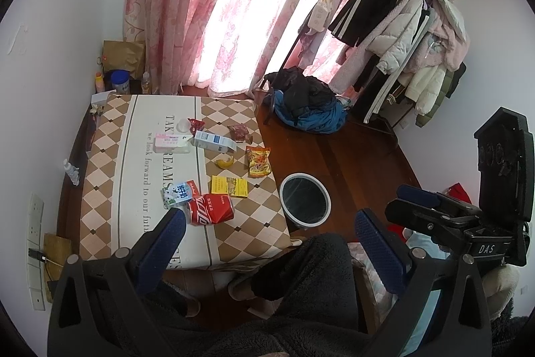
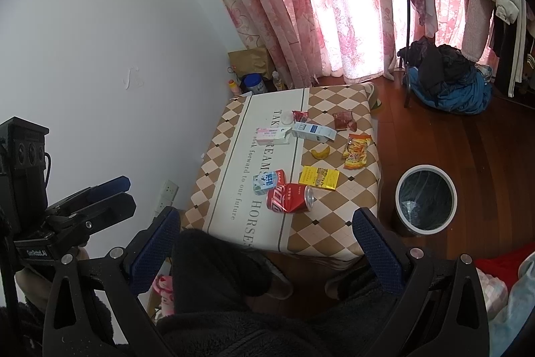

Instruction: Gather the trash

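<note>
Trash lies on a low table with a checkered cloth (image 1: 100, 136) (image 2: 341, 236): a dented red cola can (image 1: 210, 209) (image 2: 290, 198), a small milk carton (image 1: 179, 192) (image 2: 265, 181), a yellow box (image 1: 229, 186) (image 2: 318, 178), a banana peel (image 1: 224, 162) (image 2: 320, 152), an orange snack bag (image 1: 258, 161) (image 2: 357, 151), a blue-white carton (image 1: 214, 141) (image 2: 313, 131) and a pink-white box (image 1: 170, 143) (image 2: 271, 135). A round bin (image 1: 305, 200) (image 2: 426, 199) stands on the floor right of the table. My left gripper (image 1: 269, 223) is open, above the table's near edge. My right gripper (image 2: 265, 223) is open, also empty.
Small red wrappers (image 1: 195, 123) (image 2: 344, 119) lie at the table's far side. A pile of dark and blue clothes (image 1: 307, 106) (image 2: 448, 79) sits on the wood floor. A clothes rack (image 1: 401, 32) stands at right. Pink curtains hang behind. My legs are below the grippers.
</note>
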